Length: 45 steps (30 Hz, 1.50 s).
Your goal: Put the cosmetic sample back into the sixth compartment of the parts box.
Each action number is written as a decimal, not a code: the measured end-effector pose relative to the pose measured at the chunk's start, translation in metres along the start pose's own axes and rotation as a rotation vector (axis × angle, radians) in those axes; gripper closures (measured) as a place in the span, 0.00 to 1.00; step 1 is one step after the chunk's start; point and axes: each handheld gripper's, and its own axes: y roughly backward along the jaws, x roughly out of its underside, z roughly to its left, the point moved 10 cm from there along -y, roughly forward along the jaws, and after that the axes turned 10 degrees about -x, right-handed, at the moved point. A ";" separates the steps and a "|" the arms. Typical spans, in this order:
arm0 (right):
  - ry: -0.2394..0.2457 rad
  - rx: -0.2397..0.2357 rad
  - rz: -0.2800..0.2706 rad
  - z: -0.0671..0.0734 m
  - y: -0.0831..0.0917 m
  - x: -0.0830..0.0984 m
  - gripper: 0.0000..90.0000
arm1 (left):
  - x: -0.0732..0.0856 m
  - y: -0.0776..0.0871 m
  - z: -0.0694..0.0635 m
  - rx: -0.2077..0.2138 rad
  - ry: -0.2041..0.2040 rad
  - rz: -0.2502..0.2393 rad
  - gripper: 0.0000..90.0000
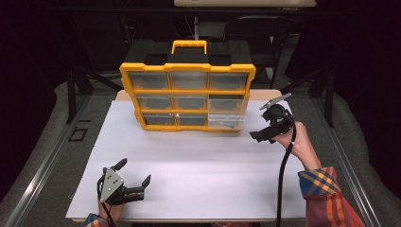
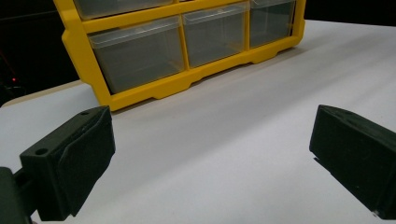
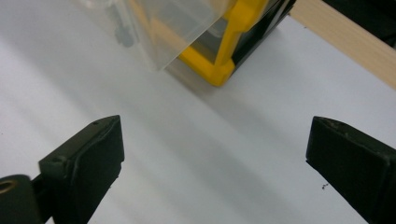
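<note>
white tabletop [image 1: 198, 179] carries the yellow drawer organizer [image 1: 187, 97] at its far edge, bottom-right drawer [image 1: 227, 113] pulled out. your right gripper [image 1: 265, 135] sits beside it, jaws apart; your left gripper [image 1: 135, 177], jaws apart, rests near you.

Yellow drawer cabinet [image 2: 140, 88] cut off by the top edge of the left gripper view, upper rows unseen. In the right gripper view the pulled-out clear drawer [image 3: 159, 28] is blurred and cropped at top; a dark item inside it cannot be identified. In the high view, small objects in that drawer [image 1: 227, 120], centre right, too small to tell
</note>
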 end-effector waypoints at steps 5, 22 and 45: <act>0.004 -0.024 -0.033 0.008 -0.017 0.010 0.01 | 0.000 0.000 0.000 -0.001 0.002 -0.001 0.00; 0.011 -0.086 -0.116 0.039 -0.047 0.037 0.00 | 0.000 0.000 0.000 0.000 -0.001 -0.002 0.00; 0.014 -0.089 -0.218 0.073 -0.075 0.079 0.00 | 0.000 -0.001 -0.001 0.004 -0.007 -0.001 0.00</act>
